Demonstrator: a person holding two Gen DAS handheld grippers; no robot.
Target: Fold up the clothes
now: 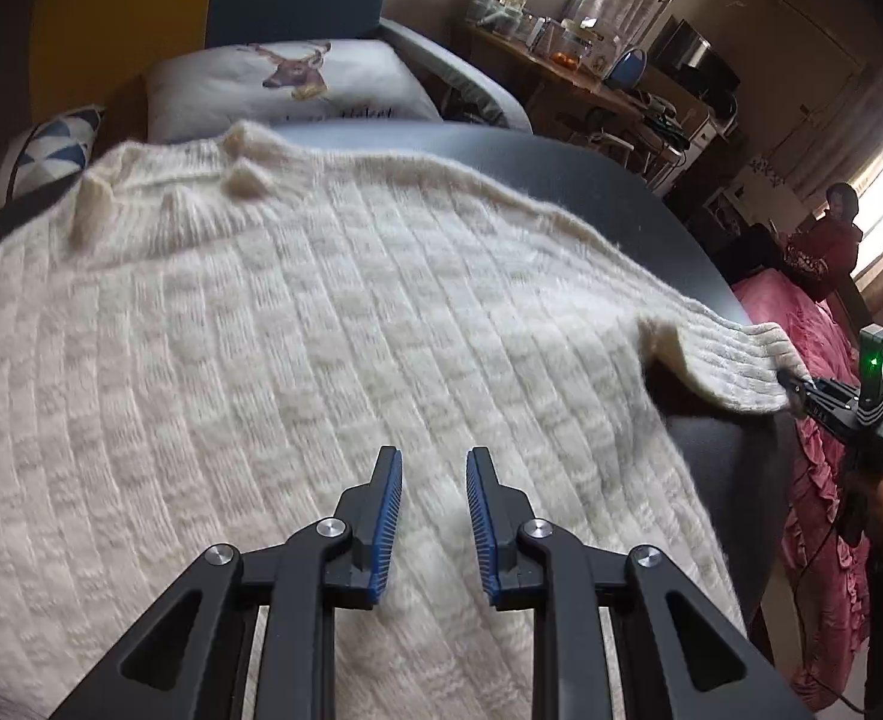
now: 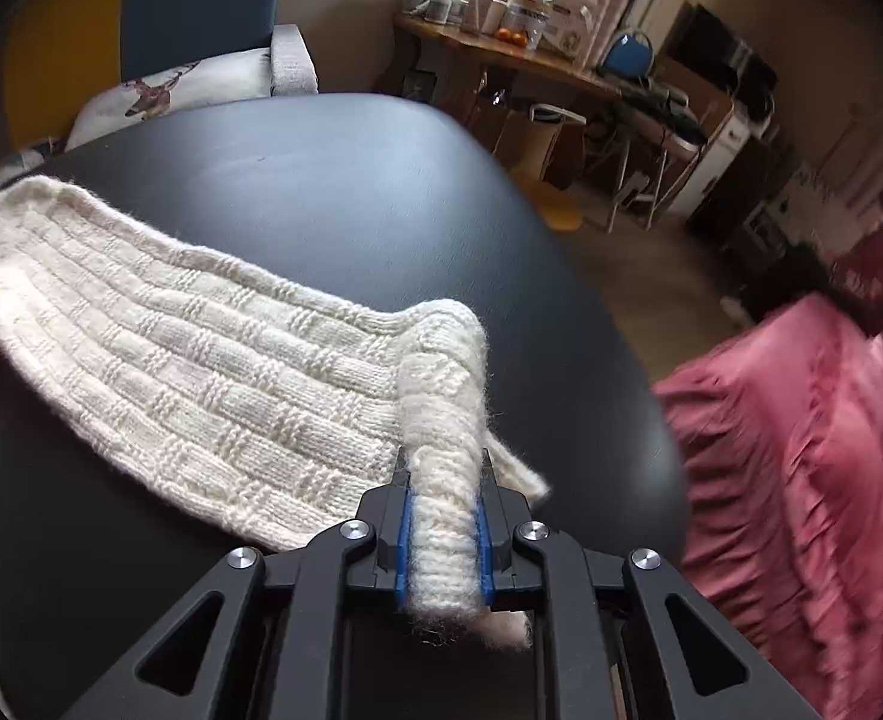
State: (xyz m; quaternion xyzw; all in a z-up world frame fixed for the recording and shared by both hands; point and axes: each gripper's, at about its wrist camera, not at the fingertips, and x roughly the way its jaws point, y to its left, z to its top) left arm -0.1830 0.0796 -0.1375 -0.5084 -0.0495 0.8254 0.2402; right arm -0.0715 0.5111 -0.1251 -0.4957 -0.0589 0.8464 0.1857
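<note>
A cream ribbed knit sweater [image 1: 297, 330] lies spread flat on a black round table [image 1: 621, 180]. My left gripper [image 1: 434, 462] hovers open just above the sweater's body, holding nothing. The sweater's sleeve [image 2: 201, 372] stretches across the table toward my right gripper [image 2: 444, 462], which is shut on the bunched cuff [image 2: 441, 480] near the table's right edge. The right gripper also shows in the left wrist view [image 1: 792, 387] at the end of the sleeve cuff [image 1: 735, 360].
A deer-print cushion [image 1: 297, 78] and a patterned cushion [image 1: 51, 144] sit on a seat behind the table. A pink bedspread [image 2: 801, 468] lies to the right. A cluttered wooden desk [image 2: 501, 54] stands at the back. A person in red [image 1: 825, 240] sits by the window.
</note>
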